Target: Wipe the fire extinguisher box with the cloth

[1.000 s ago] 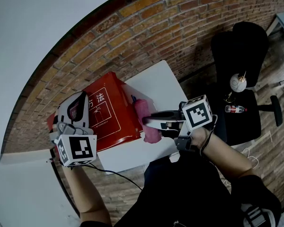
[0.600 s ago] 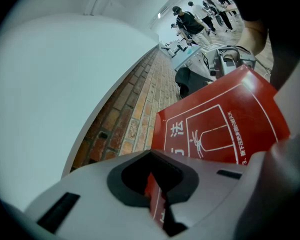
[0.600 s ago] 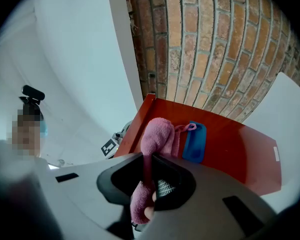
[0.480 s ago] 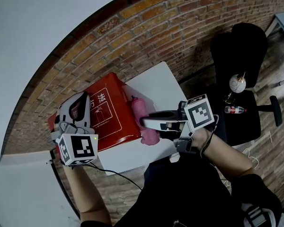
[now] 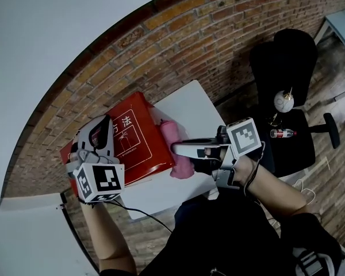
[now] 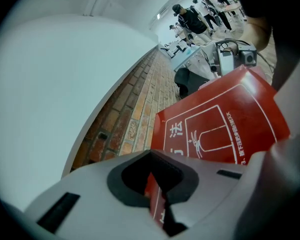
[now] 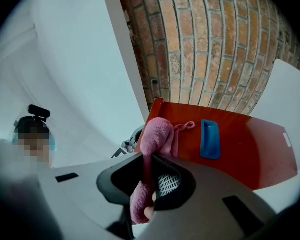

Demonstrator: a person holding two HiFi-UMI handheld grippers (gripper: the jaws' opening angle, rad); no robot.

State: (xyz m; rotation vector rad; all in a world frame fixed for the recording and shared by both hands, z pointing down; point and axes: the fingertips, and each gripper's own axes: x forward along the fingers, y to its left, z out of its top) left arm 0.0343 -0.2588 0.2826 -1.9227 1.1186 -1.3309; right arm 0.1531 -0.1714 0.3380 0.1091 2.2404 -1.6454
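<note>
Brick wall is running behind a white desk, and the red fire extinguisher box is lying on that desk close to the wall, its printed face turned up toward the head view. Its long axis is running across the picture from the left tool toward the right tool, so the 2 tools are sitting at opposite ends of it.

From the left tool's own view, the jaws are nearly together and pinching a thin red edge of the box, steadying it. The right tool is clamping a fold of the pink cloth, with the loose upper part standing up past the jaws.

What the next wipe is depending on, as I judge it: the box is lying straight ahead of the right tool, showing its end panel with the blue handle, and the cloth is sitting between the tool and that panel. The right tool is by far the nearer one to that face.

Whether the cloth is pressing on the red surface or only lying in front of it is hard to make out. The underside of the box and how it is resting on the desk are hidden.
</note>
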